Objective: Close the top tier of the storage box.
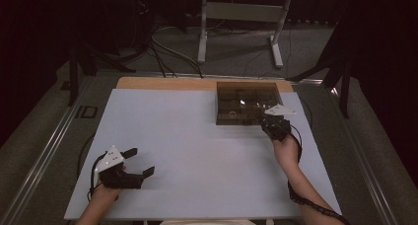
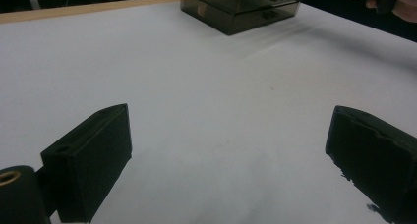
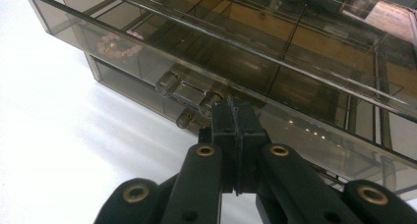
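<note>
A smoky see-through box (image 1: 244,102) (image 2: 241,8) (image 3: 305,42) with several compartments stands at the back right of the white table (image 1: 197,146). Its lower front carries a clear drawer handle (image 3: 189,94). A pinkish bead ring (image 3: 115,46) lies in one upper compartment. My right gripper (image 1: 264,120) (image 3: 236,110) is shut, jaws pressed together with nothing between them, tips at the box's front just beside the handle's end. My left gripper (image 1: 140,162) (image 2: 231,135) hovers low at the table's near left, open with only bare table between its jaws.
A wooden strip (image 1: 162,83) edges the table's far side. Behind it stand a white metal frame (image 1: 241,18) and loose cables (image 1: 162,52) on the grey floor. A metal rail (image 1: 44,156) runs along the left.
</note>
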{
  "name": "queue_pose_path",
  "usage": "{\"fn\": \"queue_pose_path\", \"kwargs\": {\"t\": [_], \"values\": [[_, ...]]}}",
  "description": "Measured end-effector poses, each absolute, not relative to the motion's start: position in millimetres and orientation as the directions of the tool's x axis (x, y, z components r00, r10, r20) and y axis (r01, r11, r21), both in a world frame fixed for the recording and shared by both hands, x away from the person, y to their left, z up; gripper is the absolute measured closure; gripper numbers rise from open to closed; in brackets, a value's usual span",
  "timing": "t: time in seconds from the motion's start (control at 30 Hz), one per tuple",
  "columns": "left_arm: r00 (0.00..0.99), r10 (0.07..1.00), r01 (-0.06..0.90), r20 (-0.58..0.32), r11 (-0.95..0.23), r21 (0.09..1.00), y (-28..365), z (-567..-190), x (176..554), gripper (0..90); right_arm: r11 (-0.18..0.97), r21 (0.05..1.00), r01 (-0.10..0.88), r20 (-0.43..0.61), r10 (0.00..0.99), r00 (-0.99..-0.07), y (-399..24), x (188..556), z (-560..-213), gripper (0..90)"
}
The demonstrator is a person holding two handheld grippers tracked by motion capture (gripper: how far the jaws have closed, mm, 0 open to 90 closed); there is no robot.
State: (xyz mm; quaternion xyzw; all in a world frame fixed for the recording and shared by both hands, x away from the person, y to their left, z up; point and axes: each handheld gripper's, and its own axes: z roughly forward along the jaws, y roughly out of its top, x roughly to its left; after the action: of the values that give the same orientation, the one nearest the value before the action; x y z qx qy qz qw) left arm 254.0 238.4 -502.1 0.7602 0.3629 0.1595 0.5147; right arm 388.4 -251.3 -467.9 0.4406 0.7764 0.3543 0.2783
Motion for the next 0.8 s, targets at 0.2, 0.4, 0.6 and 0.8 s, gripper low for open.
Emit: {"fn": "queue_pose_path", "kwargs": {"t": [0.2,0.4,0.6,0.8], "values": [[0.685,0.717,0.388,-0.132,-0.206,0.899,238.7,-502.0,253.9,5.3,0.358,0.795,0.489,-0.118,0.883,-0.454,-250.7,391.5,-468.3,90.0],[0.684,0.718,0.387,-0.130,-0.205,0.899,238.9,-502.0,253.7,5.3,0.357,0.797,0.487,-0.119,0.884,-0.452,-250.4,393.6,-468.6,90.0],[0.684,0.718,0.384,-0.128,-0.206,0.900,239.2,-501.4,253.2,5.3,0.357,0.796,0.488,-0.120,0.884,-0.452,-250.1,395.1,-468.3,90.0],[0.684,0.718,0.385,-0.127,-0.207,0.899,238.9,-501.6,253.3,5.3,0.359,0.796,0.487,-0.122,0.884,-0.451,-249.4,397.6,-468.1,90.0]]}}
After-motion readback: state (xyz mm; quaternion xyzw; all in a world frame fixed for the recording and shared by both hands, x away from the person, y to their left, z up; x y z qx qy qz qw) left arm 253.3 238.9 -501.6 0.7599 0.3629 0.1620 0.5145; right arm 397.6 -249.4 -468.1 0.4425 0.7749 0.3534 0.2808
